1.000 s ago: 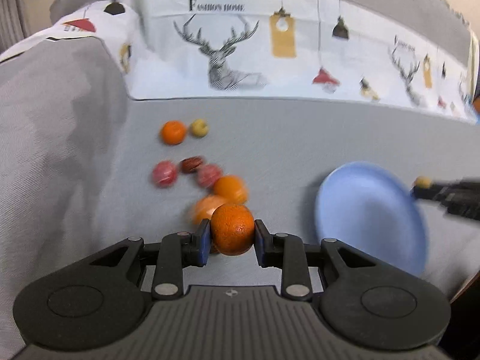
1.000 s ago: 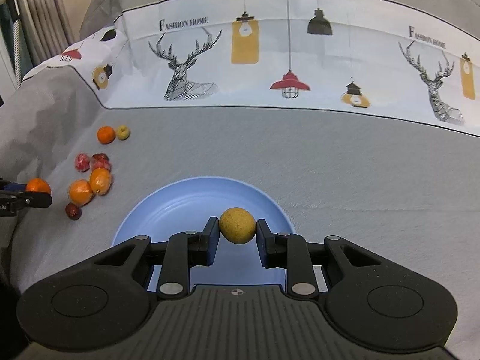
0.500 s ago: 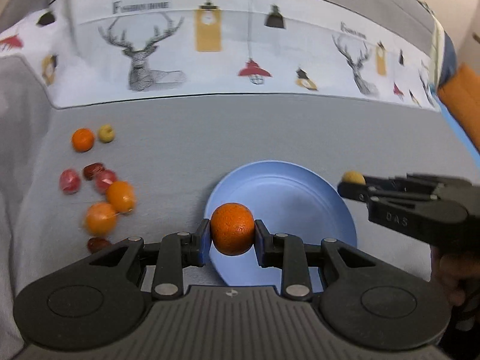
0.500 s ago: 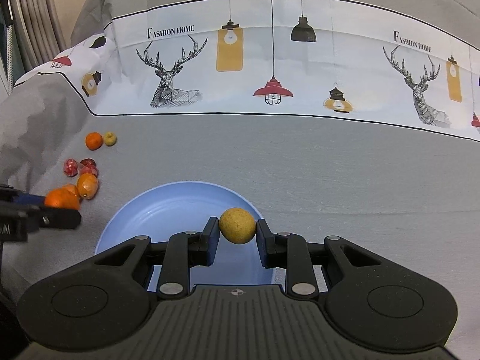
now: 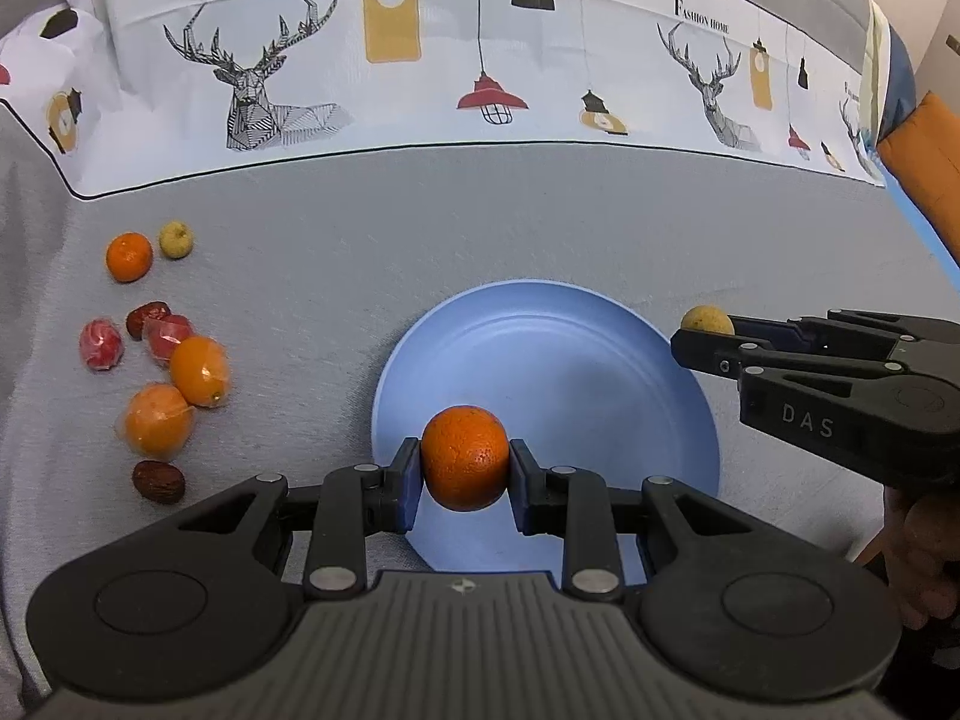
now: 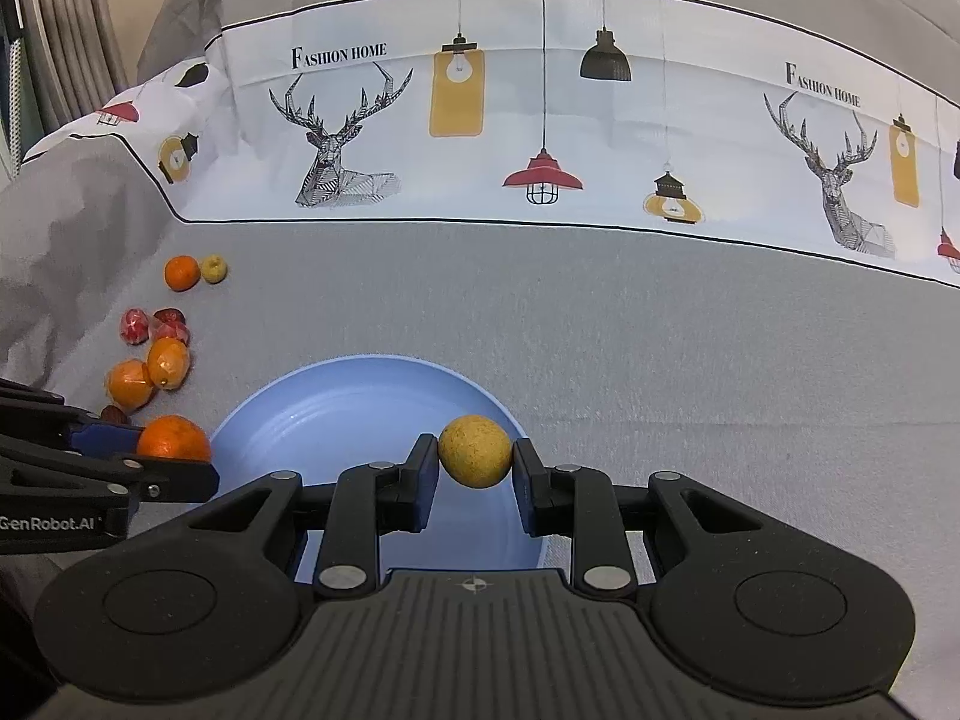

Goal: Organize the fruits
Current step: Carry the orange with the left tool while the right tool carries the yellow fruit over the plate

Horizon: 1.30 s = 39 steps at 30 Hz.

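Delivery step: left gripper [image 5: 464, 467] clenches a round orange tangerine [image 5: 465, 457], right gripper [image 6: 474, 461] a round yellowish fruit [image 6: 475, 450], both over the empty pale-blue plastic plate [image 5: 576, 360], so lowering and releasing should come next.

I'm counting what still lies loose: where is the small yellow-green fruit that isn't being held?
In the left wrist view the small yellow-green fruit lies far left on the grey cloth, right beside a small orange, beyond the fruit cluster.

A home bedroom: grey bedding [image 6: 660, 324] with a deer-and-lamp "Fashion Home" printed band [image 6: 540, 120].
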Tool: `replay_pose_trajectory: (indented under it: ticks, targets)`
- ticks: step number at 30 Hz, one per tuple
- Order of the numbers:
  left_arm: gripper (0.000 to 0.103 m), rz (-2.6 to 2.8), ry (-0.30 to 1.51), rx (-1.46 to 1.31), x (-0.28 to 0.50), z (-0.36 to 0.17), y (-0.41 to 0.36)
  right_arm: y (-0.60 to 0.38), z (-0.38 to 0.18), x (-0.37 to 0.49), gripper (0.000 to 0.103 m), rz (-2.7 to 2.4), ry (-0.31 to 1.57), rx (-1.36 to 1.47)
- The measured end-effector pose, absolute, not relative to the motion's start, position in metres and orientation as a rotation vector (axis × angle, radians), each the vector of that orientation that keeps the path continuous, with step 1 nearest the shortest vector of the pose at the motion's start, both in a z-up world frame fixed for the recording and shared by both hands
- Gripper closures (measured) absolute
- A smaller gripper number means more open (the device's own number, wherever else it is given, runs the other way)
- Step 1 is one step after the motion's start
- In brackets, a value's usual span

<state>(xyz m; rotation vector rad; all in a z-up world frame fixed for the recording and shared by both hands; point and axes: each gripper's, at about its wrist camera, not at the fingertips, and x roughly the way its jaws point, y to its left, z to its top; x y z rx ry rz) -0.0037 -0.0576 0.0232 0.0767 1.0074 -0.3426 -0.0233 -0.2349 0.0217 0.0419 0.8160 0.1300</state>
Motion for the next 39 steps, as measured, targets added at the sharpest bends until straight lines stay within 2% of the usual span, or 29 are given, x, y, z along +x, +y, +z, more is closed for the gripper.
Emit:
replay_pose_trajectory:
  ticks: [39]
  targets:
    - [0.071,-0.372,1.040,0.067,0.002,0.012,-0.068,-0.232,0.017,-0.020,0.075,0.145,0.842,0.015]
